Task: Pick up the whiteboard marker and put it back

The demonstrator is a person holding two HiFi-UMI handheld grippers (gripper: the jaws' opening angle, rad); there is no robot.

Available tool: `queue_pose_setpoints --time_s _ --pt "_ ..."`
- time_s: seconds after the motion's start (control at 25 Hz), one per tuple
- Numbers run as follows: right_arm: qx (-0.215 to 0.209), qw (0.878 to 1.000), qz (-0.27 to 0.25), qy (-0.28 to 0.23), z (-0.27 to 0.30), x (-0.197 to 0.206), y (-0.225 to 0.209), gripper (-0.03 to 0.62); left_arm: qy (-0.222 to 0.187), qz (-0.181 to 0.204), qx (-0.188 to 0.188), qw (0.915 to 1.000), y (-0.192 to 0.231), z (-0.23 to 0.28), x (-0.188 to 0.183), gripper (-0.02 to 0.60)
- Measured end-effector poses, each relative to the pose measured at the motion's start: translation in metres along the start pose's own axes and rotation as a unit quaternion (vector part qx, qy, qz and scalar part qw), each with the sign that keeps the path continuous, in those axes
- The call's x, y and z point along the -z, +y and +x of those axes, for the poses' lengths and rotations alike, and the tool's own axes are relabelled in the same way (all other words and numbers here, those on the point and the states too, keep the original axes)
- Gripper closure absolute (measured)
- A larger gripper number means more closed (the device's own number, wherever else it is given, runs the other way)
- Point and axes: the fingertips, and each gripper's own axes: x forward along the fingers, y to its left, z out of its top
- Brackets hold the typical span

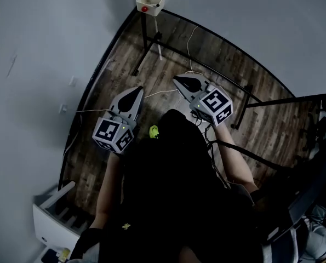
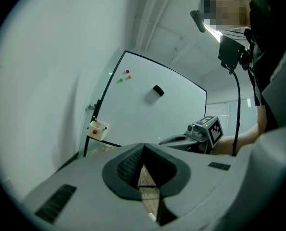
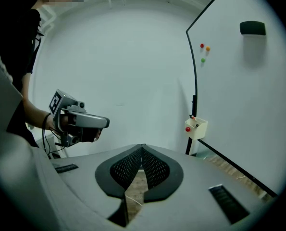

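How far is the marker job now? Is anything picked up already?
Done: nothing visible yet. In hand: nothing; the left gripper and right gripper are both shut and empty, short of the whiteboard. Left: everything; no marker shows clearly, perhaps it is in the small white box at the board's corner.
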Motion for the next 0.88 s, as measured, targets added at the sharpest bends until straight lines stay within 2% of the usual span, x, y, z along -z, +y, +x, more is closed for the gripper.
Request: queue_pose_setpoints --time_s 0.24,0.52,0.88 --pt "0.010 1.000 -0.018 -0.004 0.019 -0.011 -0.030 0.591 -0.005 0.001 -0.011 0.9999 0.015 0.016 -0.006 0.549" --pt "-0.015 1.000 -0.025 -0.003 0.060 -0.025 -0.066 0.591 -0.009 -0.007 -0.041 0.9991 0.056 0.045 -0.023 0.549" --pt "-0.028 0.999 -0.022 0.006 0.105 -0.034 -0.123 0.577 -0.004 -0.024 -0.057 0.9981 0.094 0.089 -0.034 0.549"
